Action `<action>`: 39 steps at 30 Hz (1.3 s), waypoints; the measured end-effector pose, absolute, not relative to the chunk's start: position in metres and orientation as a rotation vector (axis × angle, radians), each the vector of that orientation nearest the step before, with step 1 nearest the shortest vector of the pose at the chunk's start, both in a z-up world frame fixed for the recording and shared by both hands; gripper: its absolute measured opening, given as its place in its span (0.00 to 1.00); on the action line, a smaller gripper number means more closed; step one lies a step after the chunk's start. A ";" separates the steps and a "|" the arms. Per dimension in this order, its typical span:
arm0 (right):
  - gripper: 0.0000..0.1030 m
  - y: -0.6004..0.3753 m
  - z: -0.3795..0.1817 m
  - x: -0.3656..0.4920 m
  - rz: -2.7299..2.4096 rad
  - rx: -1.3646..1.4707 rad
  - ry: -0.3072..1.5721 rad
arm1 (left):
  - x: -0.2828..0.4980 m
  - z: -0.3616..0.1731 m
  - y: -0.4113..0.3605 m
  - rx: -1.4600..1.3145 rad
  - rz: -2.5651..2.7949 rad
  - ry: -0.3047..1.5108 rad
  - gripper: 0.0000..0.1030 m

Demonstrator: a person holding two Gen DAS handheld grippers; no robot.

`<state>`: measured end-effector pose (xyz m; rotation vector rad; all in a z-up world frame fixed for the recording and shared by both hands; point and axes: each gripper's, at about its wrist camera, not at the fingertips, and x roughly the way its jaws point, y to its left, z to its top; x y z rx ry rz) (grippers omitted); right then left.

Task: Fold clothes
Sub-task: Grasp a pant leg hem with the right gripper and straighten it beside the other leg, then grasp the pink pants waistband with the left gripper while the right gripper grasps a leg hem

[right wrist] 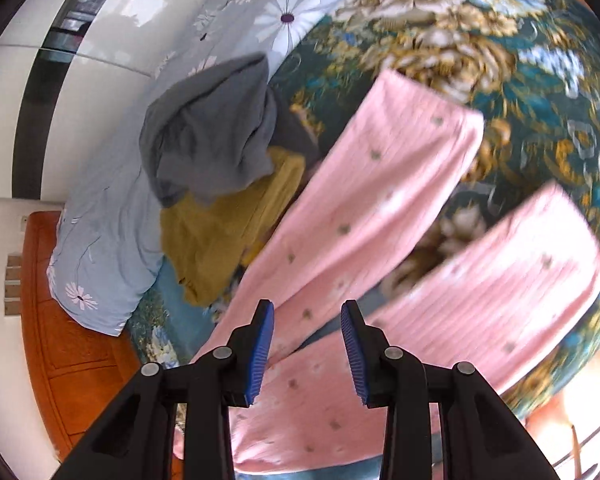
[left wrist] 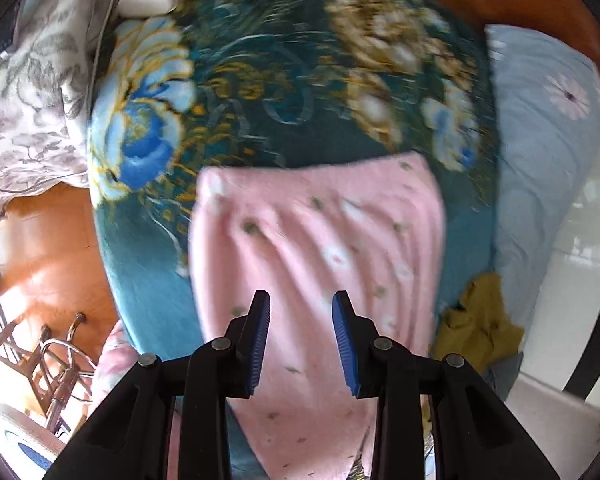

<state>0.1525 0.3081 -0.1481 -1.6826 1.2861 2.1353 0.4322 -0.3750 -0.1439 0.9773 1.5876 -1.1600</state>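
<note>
Pink patterned trousers [right wrist: 364, 216] lie spread on a teal floral blanket [right wrist: 500, 72], their two legs fanned apart toward the upper right. In the left wrist view one pink leg [left wrist: 324, 240] runs up from under my left gripper [left wrist: 301, 312]. The left gripper is open and empty, hovering over the pink cloth. My right gripper [right wrist: 307, 320] is open and empty above the crotch of the trousers, where the legs join. Both views are blurred.
A grey garment [right wrist: 208, 132] and a mustard garment [right wrist: 228, 224] are heaped left of the trousers; the mustard garment also shows in the left wrist view [left wrist: 480, 320]. A light blue daisy pillow [right wrist: 108, 216] lies beyond. An orange wooden bed frame [right wrist: 72, 344] and a floral quilt [left wrist: 32, 92] border the blanket.
</note>
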 end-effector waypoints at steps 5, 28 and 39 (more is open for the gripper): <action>0.48 0.279 -0.136 0.179 2.047 -1.637 1.295 | 0.461 -0.191 -0.396 1.067 -1.081 1.612 0.48; 1.00 0.275 -0.070 0.209 2.040 -1.355 1.259 | 0.449 -0.272 -0.389 1.179 -1.047 1.700 0.54; 1.00 0.302 -0.084 0.241 1.989 -1.318 1.318 | 0.431 -0.248 -0.385 1.220 -1.105 1.595 0.07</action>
